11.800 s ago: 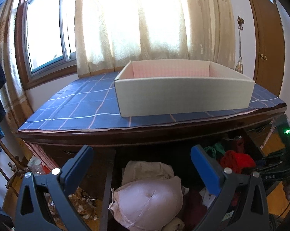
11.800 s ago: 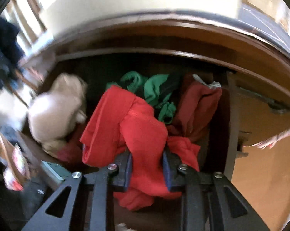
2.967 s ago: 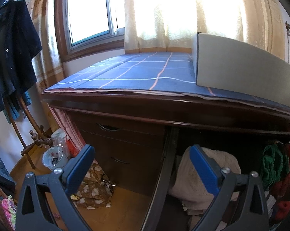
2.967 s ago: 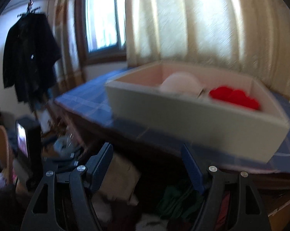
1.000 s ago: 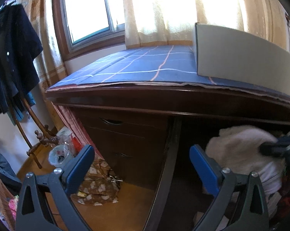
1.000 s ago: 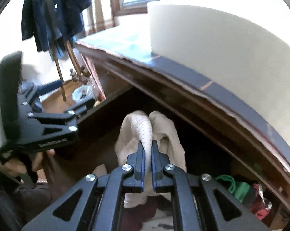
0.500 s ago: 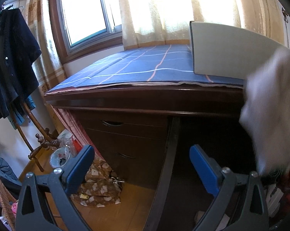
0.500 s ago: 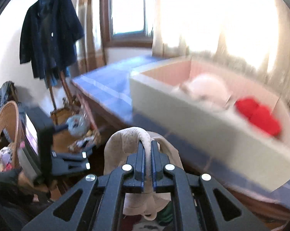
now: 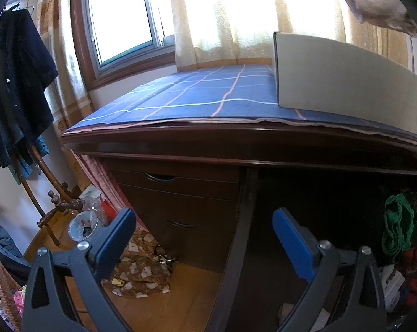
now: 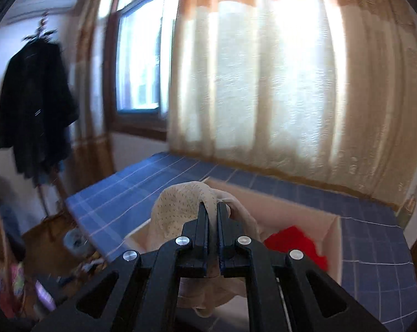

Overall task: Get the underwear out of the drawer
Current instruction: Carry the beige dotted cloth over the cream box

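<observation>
Tightly pinched, perforated beige underwear drapes limply.

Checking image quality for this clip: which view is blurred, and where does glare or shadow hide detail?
Right wrist: motion-smeared background; right gripper and beige underwear stay sharp. Left wrist: sharp; curtain blown out by backlight, open drawer interior nearly black.
</observation>
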Demonstrator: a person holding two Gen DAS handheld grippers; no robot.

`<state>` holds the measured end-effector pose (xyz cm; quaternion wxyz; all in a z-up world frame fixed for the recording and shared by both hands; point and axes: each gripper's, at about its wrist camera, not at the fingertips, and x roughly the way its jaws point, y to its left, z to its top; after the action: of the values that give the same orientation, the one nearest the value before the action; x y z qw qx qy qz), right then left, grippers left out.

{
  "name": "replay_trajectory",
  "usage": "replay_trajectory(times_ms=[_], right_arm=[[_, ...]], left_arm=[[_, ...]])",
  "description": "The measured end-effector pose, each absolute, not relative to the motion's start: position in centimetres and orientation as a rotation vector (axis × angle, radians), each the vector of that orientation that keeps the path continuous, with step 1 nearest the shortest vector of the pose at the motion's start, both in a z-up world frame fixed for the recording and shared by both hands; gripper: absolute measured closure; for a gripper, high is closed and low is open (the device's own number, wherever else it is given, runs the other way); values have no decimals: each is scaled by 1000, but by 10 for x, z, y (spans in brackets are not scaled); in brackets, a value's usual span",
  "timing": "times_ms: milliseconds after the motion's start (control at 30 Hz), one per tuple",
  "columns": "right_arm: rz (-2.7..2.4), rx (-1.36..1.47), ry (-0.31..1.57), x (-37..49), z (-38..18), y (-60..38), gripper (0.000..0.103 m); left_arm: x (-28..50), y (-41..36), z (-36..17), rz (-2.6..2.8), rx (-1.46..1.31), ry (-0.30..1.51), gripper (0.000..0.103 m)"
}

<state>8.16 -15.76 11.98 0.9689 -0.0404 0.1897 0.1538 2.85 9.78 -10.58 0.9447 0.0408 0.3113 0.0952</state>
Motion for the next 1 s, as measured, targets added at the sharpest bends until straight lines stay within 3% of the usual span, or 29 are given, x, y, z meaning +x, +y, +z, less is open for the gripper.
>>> replay_trajectory(times_ms=[233,533,833,867,933,967,1000], right_arm=[[142,30,433,158,118,-198,97],[40,308,685,245,48,-261,97],[24,348,833,270,19,-276,96],[18,352,845,272,18,-277,92],[16,385,887,275,12,-282,64],[25,411,900,275,10,-284,39],[34,421,897,272,10,-285,28]], left_arm=[[29,100,-105,180,77,636,2],[29,104,-103,172,59,645,2],[32,107,-103,170,63,651,2],[31,107,-103,171,64,651,2],[31,107,-104,171,63,651,2],[31,107,-104,170,63,651,2],[31,107,-104,171,63,651,2]])
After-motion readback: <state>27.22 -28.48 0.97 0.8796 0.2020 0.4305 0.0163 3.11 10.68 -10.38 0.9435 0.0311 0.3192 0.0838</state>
